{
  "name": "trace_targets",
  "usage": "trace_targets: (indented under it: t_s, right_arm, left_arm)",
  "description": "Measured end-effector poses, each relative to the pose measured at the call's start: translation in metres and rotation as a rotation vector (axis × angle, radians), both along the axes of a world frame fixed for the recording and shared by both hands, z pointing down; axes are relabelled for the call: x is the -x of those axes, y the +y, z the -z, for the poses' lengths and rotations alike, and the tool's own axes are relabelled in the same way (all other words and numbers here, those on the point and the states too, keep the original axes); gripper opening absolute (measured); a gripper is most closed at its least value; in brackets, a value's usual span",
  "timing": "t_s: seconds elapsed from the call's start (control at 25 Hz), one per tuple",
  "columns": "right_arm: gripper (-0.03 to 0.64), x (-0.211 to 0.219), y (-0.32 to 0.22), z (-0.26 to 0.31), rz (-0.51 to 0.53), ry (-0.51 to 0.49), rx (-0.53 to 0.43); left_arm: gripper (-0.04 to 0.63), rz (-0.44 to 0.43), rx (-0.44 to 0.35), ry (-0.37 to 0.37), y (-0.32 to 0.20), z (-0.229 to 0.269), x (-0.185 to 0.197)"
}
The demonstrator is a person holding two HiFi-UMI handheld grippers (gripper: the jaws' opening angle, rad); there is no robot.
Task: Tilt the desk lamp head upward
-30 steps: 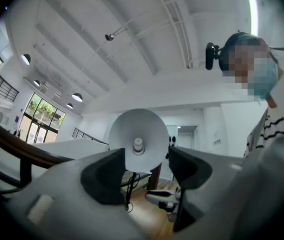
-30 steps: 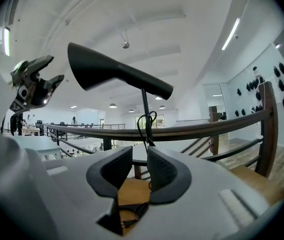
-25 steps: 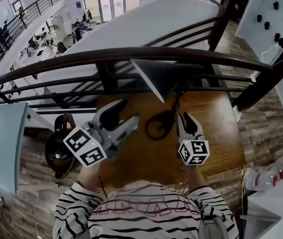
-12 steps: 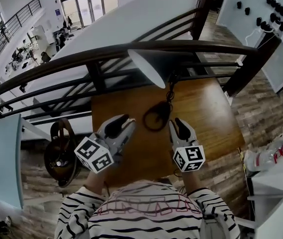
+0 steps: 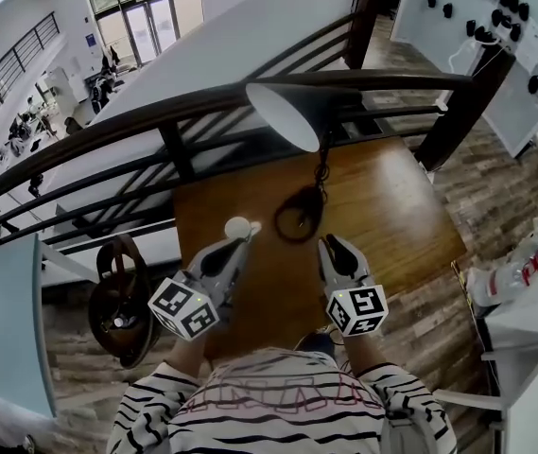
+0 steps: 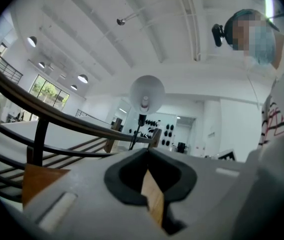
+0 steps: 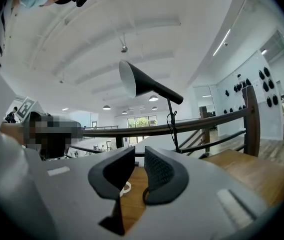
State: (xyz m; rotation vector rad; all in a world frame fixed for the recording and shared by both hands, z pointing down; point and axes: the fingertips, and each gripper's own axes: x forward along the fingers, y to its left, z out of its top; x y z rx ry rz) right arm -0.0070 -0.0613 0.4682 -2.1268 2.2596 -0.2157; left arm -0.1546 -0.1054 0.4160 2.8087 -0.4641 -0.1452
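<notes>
Nearest you, your two hand-held grippers hovered side by side over the wooden worktop [image 5: 382, 206], well apart from each other. Your left hand-held gripper [image 5: 244, 241] had its jaws shut tight at the tips with nothing between them. Your right hand-held gripper [image 5: 329, 244] had its jaws narrow and closing, and only the bare worktop showed in the gap.

Just past the left tips lay one small white round object [image 5: 238, 226]; what it was could not be told.

Beyond both grippers, towards the far edge of the worktop, stood the single desk lamp [image 5: 287, 116]. It had a dark ring at its foot, a thin dark stem with a cord hanging along it, and a cone-shaped head that was dark outside and white inside. The head hung above the worktop's far edge with its open mouth turned towards your left. Neither gripper touched the lamp.

Behind it ran one dark railing [image 5: 136, 121] with several bars.
</notes>
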Motion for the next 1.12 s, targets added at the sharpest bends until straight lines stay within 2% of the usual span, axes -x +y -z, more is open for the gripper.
trace_targets:
  t_s: [0.4,0.72,1.12]
  right_arm:
    - [0.003,0.020,0.024,-0.012,-0.010,-0.026,-0.022]
    - [0.002,0.028,0.038,-0.025,-0.004,-0.042,0.000]
    - [0.000,0.030,0.045,-0.035,0.008,0.026,0.033]
  left_arm:
    - [0.002,-0.033,0.024,-0.037,0.019,-0.033,0.006]
    - [0.002,-0.081,0.069,-0.076,0.041,-0.061,-0.002]
    - [0.000,-0.112,0.089,-0.096,0.052,-0.079,-0.014]
